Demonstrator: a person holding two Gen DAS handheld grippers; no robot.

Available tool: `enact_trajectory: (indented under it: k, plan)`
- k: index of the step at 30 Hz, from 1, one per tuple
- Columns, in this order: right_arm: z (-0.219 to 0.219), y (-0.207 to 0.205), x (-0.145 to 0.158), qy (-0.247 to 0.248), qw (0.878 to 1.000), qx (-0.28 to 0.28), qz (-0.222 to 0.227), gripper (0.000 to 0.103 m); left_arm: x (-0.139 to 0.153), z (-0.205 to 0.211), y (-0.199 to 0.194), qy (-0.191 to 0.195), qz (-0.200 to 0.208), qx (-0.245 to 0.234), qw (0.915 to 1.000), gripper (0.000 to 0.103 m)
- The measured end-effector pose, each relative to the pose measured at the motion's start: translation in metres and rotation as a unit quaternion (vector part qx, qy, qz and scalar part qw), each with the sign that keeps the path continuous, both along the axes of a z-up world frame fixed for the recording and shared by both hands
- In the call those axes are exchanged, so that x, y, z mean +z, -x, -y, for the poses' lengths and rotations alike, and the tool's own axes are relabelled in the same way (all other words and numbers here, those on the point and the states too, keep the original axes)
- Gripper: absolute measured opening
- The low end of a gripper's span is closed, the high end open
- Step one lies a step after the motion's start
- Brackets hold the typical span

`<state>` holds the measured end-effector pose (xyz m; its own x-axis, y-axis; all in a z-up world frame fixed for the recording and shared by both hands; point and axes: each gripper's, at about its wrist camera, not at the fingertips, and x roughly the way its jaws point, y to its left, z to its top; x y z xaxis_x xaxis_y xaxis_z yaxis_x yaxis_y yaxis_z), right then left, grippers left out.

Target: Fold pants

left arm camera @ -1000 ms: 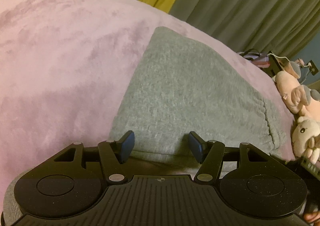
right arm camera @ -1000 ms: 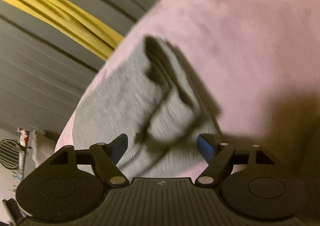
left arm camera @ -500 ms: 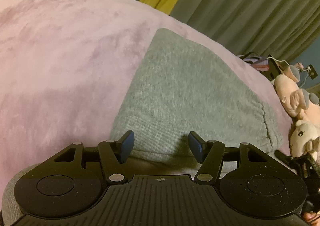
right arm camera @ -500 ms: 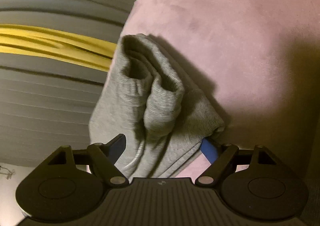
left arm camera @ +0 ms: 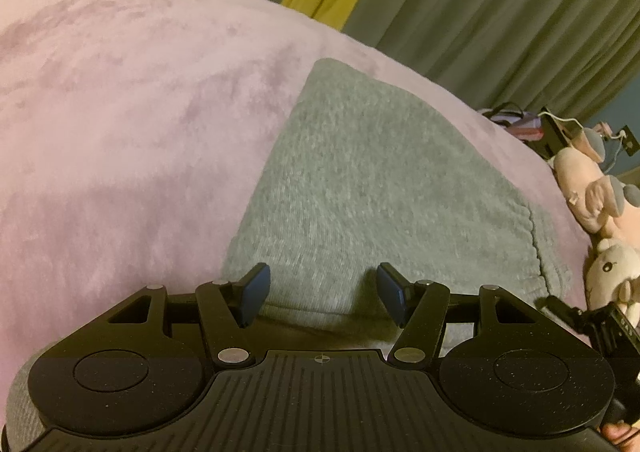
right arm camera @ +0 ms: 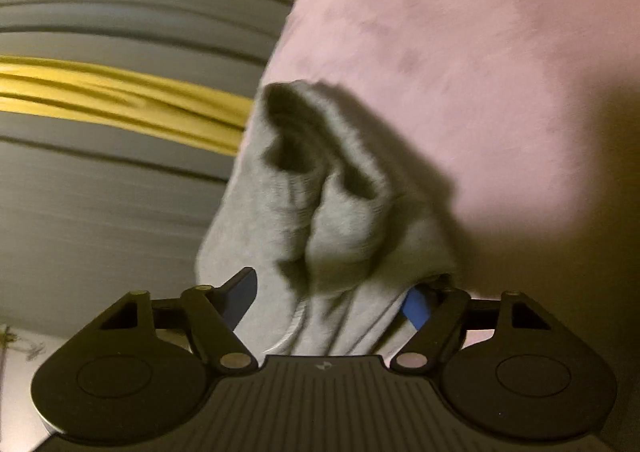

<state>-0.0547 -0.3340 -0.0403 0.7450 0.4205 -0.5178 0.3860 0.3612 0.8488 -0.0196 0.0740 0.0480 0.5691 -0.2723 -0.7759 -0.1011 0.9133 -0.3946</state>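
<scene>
**Right side swinging round the cuffs; left side parked**

My left gripper has not budged over the last second: jaws spread wide, nothing between them, hovering at the near folded edge of the grey pants. In that view the pants lie flat as a neat wedge on the pink blanket, running from 6 o'clock up toward 12, with the plush toys off at 3 o'clock.

The change is all on my right. My right gripper has rotated, so the yellow curtain stripe that slanted a second ago now runs level at 9 o'clock, and the frame is smeared with motion. The bunched cuff end of the pants now fills the space between the jaws, which stand apart; cloth drapes over the right-hand finger, but I see no pinch.

I judge the fold nearly done, with only this lumpy end left to tuck or flatten.
</scene>
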Motion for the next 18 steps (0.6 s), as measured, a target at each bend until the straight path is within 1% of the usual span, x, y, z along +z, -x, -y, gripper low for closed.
enact_trajectory:
  k: [2, 5, 7, 9, 12, 14, 16, 18]
  plan:
    - [-0.006, -0.004, 0.004, 0.02, 1.0, 0.019, 0.004, 0.074, 0.0, 0.0, -0.002, -0.002, -0.001, 0.0, 1.0, 0.065]
    - [-0.017, -0.007, 0.018, 0.071, 0.995, 0.062, 0.018, 0.074, 0.0, 0.001, -0.004, -0.006, -0.004, -0.002, 1.0, 0.065]
    - [-0.022, -0.012, 0.021, 0.106, 0.991, 0.077, 0.007, 0.073, 0.0, 0.001, -0.005, -0.007, -0.007, -0.002, 0.9999, 0.065]
    - [-0.02, -0.012, 0.026, 0.141, 0.987, 0.077, -0.017, 0.072, 0.0, -0.001, -0.007, -0.006, -0.009, 0.0, 0.9999, 0.065]
    - [-0.012, -0.008, 0.035, 0.156, 0.983, 0.085, -0.034, 0.071, 0.003, -0.003, -0.015, -0.012, -0.013, -0.009, 0.9998, 0.065]
    - [-0.01, -0.009, 0.046, 0.174, 0.979, 0.106, -0.027, 0.071, 0.005, -0.005, -0.024, -0.022, -0.006, -0.01, 0.9997, 0.066]
    - [-0.011, -0.01, 0.053, 0.183, 0.975, 0.123, -0.02, 0.071, 0.007, -0.005, -0.035, -0.043, 0.003, -0.01, 0.999, 0.067]
    - [-0.007, -0.009, 0.051, 0.177, 0.975, 0.131, -0.025, 0.072, 0.006, -0.004, -0.048, -0.066, 0.003, -0.023, 0.9976, 0.067]
